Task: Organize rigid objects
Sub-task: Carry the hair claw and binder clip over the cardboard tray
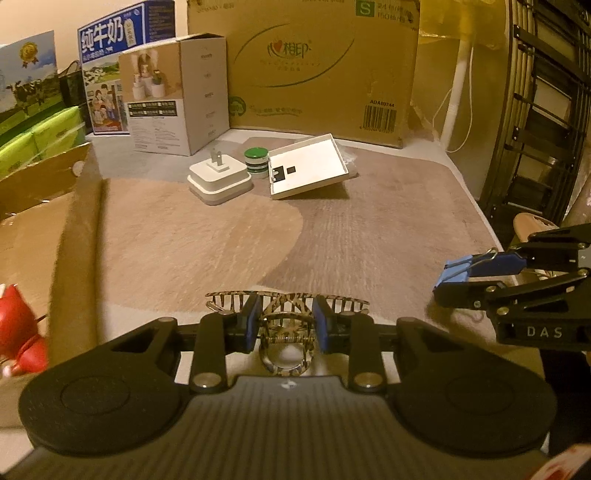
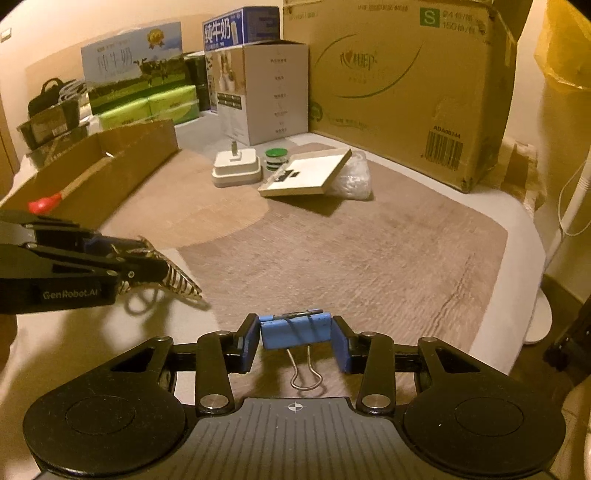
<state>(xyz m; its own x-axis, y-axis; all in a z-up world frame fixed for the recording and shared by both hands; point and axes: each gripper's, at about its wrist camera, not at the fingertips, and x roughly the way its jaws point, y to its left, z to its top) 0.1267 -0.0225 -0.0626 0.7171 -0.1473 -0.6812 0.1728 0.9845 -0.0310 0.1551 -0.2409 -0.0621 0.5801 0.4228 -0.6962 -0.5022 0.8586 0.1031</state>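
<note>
Cardboard boxes (image 1: 321, 66) wall off a brown rug (image 1: 369, 229). At twelve o'clock sit a white charger (image 1: 219, 179), a green-capped stack (image 1: 256, 159) touching it, and a tilted white tray (image 1: 308, 166). At six o'clock the left gripper (image 1: 286, 321) pinches a tortoiseshell hair claw (image 1: 286, 325); at its three o'clock the right gripper (image 2: 295, 334) clamps a blue binder clip (image 2: 295, 330).

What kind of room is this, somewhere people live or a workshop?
Probably a home, perhaps a spare or storage corner: milk cartons and a big cardboard box stand against the wall, and a soft rug covers the surface.
</note>
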